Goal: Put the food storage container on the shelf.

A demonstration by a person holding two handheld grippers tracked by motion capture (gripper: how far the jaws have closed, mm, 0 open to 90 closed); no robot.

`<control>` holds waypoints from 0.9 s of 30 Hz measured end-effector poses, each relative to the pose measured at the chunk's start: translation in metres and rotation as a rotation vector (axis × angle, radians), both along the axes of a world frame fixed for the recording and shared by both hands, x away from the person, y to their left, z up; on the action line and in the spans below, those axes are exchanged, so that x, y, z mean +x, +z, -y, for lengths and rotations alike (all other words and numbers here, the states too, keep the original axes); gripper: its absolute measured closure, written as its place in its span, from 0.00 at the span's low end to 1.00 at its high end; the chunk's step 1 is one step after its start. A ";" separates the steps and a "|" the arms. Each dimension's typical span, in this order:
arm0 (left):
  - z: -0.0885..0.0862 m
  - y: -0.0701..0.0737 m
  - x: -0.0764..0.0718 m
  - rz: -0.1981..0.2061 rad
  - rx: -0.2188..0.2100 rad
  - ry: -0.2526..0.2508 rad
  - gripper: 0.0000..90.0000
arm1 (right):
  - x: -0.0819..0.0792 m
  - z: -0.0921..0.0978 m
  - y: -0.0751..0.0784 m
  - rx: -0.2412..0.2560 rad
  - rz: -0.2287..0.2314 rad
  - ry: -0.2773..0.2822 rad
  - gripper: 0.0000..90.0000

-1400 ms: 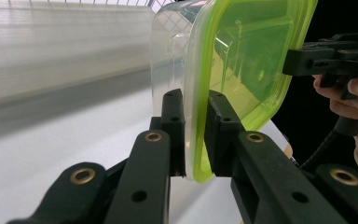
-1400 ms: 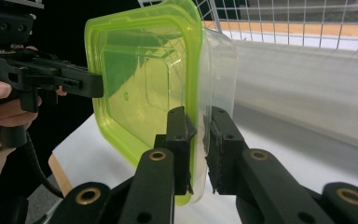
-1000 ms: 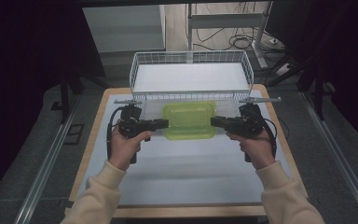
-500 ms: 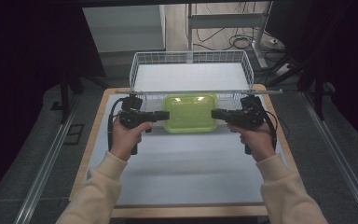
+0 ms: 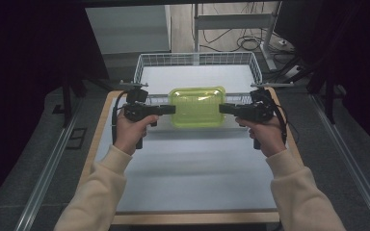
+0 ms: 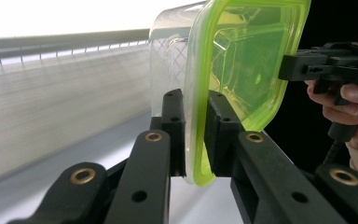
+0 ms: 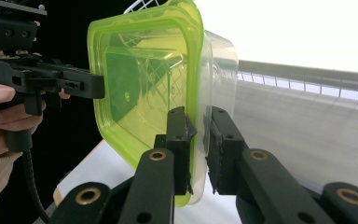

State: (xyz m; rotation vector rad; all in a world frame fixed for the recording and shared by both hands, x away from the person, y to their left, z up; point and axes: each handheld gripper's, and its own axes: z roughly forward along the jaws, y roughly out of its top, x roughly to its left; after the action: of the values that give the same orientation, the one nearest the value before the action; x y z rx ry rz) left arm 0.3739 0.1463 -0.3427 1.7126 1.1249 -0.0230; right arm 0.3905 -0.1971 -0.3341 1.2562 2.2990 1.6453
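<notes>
- Green-lidded container (image 5: 197, 107) hangs up off the table (image 5: 188, 168), right between both grippers; lid faces up
- left gripper (image 5: 169, 109) is pinching its left rim, jaws clamped on the lid edge (image 6: 196, 116)
- right gripper (image 5: 224, 108) pinches the opposite rim
- wire basket (image 5: 197, 61) sits just beyond them

The lidded container's (image 6: 242, 70) top is cut off by the left gripper view's upper edge.
</notes>
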 end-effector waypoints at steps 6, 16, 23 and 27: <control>-0.001 0.009 0.007 0.006 -0.002 0.001 0.89 | 0.007 -0.001 0.011 -0.002 0.013 -0.001 0.89; -0.005 0.020 0.034 -0.011 -0.008 -0.001 0.89 | 0.031 -0.005 0.022 0.001 -0.001 -0.007 0.89; -0.007 0.030 0.059 -0.027 0.003 -0.006 0.89 | 0.052 -0.006 0.028 0.013 -0.017 -0.027 0.89; -0.008 0.033 0.073 -0.036 0.015 -0.006 0.89 | 0.063 -0.009 0.031 0.011 -0.030 -0.041 0.89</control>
State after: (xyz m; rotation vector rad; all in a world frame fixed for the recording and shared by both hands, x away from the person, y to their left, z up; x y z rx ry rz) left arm 0.4471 0.1539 -0.3096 1.7346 1.1490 -0.0493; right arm 0.4536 -0.1884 -0.3031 1.3300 2.2679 1.6403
